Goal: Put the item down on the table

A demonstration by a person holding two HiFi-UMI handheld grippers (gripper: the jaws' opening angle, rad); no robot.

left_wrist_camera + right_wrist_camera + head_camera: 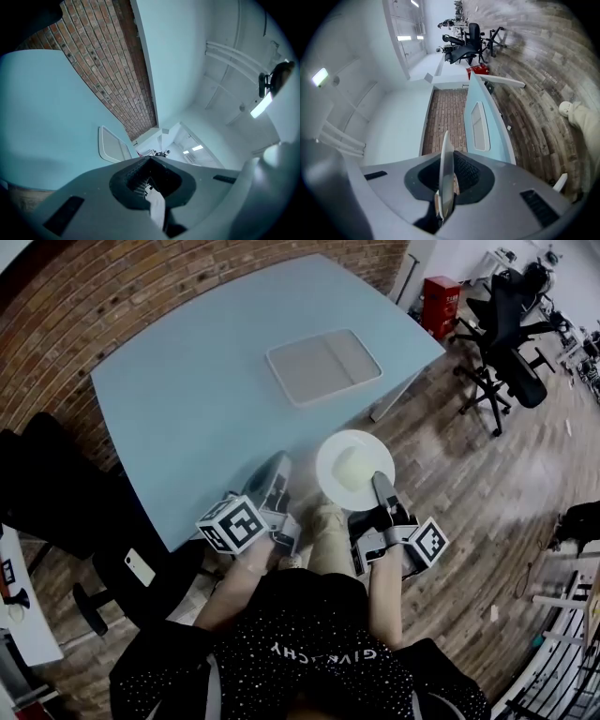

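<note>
A round white plate [354, 468] hangs over the wooden floor, just off the near edge of the pale blue table [187, 390]. My right gripper [382, 486] is shut on its near rim. In the right gripper view the plate [446, 168] stands edge-on between the jaws of that gripper [445, 187]. My left gripper [277, 474] sits at the table's near edge, left of the plate and apart from it. Seen from its own camera, the left gripper [152, 187] has its jaws together, with only a thin pale strip in the seam.
A shallow rectangular grey tray [323, 366] lies on the table's far right part, also seen as the tray [112, 145] and tray [479, 126]. Black office chairs [506, 334] and a red box [440, 304] stand at the right. A black chair [56, 493] stands on the left.
</note>
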